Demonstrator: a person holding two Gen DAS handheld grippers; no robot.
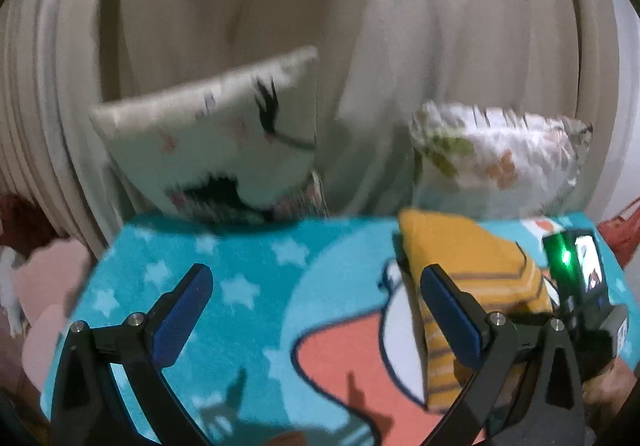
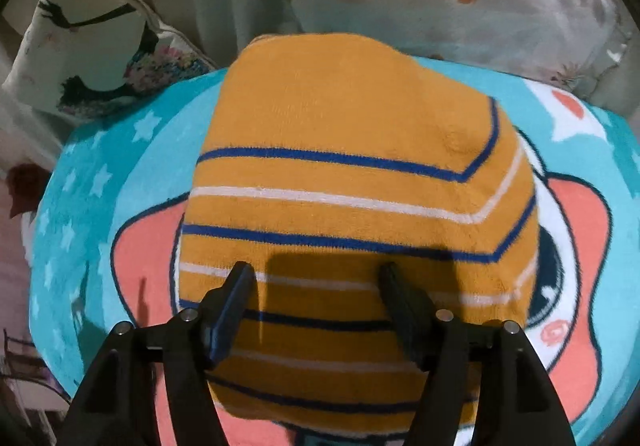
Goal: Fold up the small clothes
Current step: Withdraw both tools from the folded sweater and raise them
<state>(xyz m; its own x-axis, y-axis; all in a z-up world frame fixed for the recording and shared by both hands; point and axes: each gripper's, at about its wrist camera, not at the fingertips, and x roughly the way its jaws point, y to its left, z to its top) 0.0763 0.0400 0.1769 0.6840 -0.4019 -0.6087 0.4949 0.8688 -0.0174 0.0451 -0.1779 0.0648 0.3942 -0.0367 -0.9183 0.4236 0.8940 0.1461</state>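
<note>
Folded striped garment [image 2: 352, 206] on teal blanket [image 2: 120, 150], edges free, both grippers' fingers released.

Fuzzy knitted cloth garment [image 2: 352, 174] in orange with stripes, plush fleecy blanket [image 1: 224, 258], smooth printed fabric pillows [image 1: 224, 134], matt black plastic gripper fingers [image 2: 236, 306] with shiny metal pins

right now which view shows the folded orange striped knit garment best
The right wrist view: the folded orange knit garment with blue and white stripes fills the frame from above, its whole outline lying on the turquoise cartoon blanket. The left wrist view catches it only from the side, blurred and partly hidden behind the left hand-held gripper.
</note>
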